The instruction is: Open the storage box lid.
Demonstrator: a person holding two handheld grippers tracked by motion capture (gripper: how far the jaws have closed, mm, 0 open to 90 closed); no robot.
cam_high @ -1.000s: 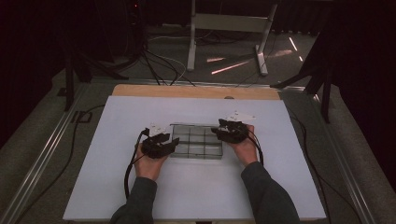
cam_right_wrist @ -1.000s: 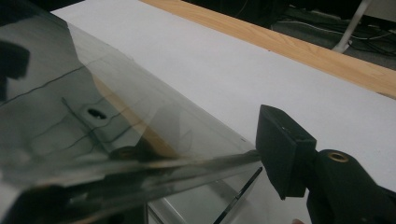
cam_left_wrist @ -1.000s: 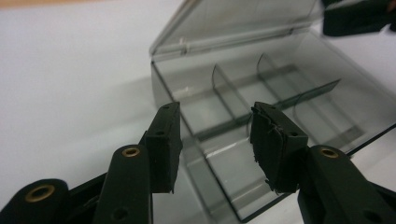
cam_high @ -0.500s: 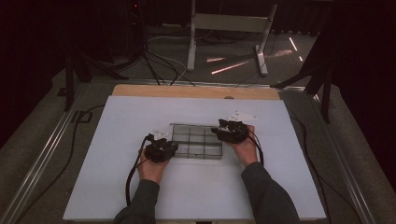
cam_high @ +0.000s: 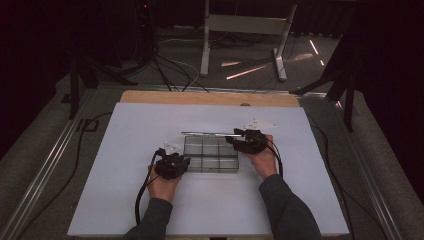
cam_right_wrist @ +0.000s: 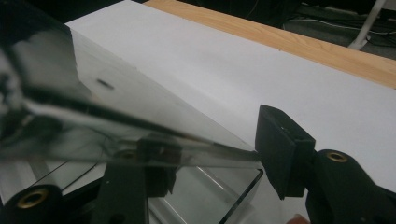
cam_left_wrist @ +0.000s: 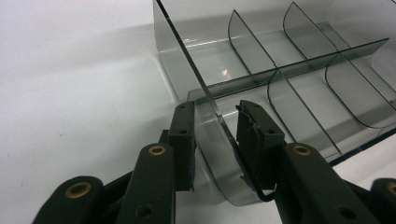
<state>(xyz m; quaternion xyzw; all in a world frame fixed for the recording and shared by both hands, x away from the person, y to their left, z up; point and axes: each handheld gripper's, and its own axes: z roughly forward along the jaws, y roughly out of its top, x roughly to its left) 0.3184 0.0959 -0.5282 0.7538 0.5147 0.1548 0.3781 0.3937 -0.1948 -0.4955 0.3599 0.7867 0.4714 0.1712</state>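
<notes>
Left gripper [cam_left_wrist: 215, 140] straddles the near-left wall of the clear divided box [cam_high: 212, 155] at mid-table, jaws barely parted, steadying it. Right gripper [cam_right_wrist: 210, 154] pinches the hinged lid [cam_right_wrist: 93, 116], raising it.

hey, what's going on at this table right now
A person is working a clear divided organizer box on a white table with two hand-held grippers. The left gripper has its jaws on either side of the box's near corner wall, with a visible gap, so it is not clamped. The right gripper is at the far right corner, its jaws about the edge of the clear lid, which looks raised off the box along the far side.
</notes>
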